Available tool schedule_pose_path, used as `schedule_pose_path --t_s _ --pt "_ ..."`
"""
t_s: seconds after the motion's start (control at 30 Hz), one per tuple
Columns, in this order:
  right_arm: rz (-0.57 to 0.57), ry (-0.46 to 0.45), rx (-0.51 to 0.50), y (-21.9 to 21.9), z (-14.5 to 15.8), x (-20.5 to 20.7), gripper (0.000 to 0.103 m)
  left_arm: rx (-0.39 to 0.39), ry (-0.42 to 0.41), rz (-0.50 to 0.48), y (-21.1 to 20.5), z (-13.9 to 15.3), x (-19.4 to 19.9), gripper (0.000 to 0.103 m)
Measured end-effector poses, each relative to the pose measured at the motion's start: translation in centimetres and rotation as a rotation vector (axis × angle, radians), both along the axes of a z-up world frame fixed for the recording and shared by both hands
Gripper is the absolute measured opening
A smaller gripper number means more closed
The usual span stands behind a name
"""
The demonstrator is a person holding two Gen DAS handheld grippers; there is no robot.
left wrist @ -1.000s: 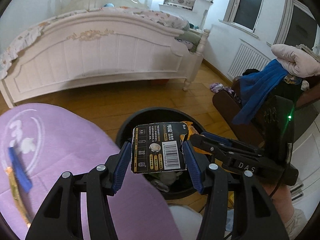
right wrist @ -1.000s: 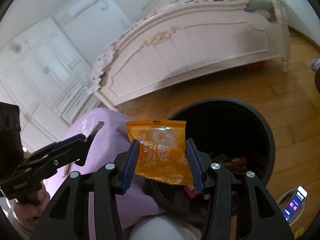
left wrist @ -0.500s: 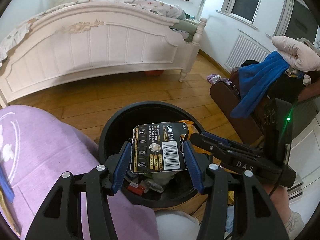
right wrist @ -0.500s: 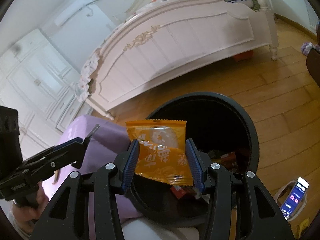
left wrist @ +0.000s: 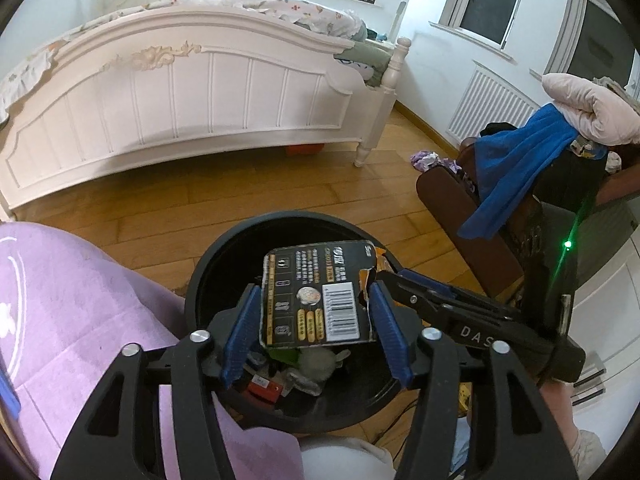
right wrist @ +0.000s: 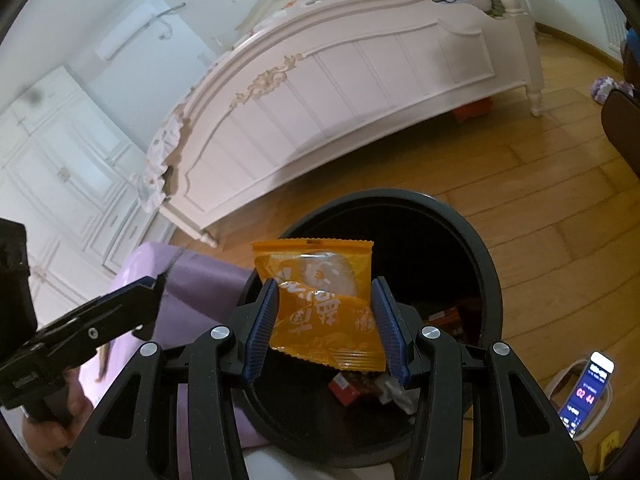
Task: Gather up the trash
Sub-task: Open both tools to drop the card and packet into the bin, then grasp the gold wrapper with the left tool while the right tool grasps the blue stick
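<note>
Left wrist view: a black battery card [left wrist: 318, 294] is seen between the left gripper [left wrist: 316, 330] jaws, which have just been opening, over the black bin [left wrist: 208, 276]. It is stiff and light (edge-held). The orange snack wrapper [right wrist: 322, 308], crinkly and slippery, sits between the likewise widening right gripper [right wrist: 324, 330] jaws.

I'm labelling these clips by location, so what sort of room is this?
A home bedroom, most likely: a white carved bed on wood flooring, white wardrobe doors, and clothes heaped on a chair.
</note>
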State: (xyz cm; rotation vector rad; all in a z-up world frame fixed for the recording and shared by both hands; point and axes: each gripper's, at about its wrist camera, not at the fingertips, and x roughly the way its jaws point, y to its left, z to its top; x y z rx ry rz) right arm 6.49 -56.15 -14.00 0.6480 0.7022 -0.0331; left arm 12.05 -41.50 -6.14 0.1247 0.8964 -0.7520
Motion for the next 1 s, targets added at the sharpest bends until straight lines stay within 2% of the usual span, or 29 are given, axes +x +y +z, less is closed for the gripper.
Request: schedule_pose_path --t_s 0.07,0.13,0.3,0.67,1.0 --pt "-0.013 0.001 0.005 -0.1 0.0 -0.1 0.065 0.003 -0.004 0.006 0.2 0.1 -0.1 0.065" --pt "-0.022 -0.002 0.003 -0.1 0.2 -0.2 0.070 0.004 -0.014 0.012 0.3 0.3 -0.2 0.071" --pt "-0.014 -0.006 -0.006 0.5 0.9 -0.4 0.070 -0.005 -0.031 0.019 1.0 1.1 -0.4 0.078" --pt "0.056 -0.029 -0.052 3.4 3.8 -0.1 0.070 -0.025 -0.089 0.059 4.3 3.3 -1.8 0.080" --pt "0.197 -0.058 -0.130 9.9 6.8 1.2 0.070 -0.026 -0.120 0.234 12.6 4.1 -2.0 0.083"
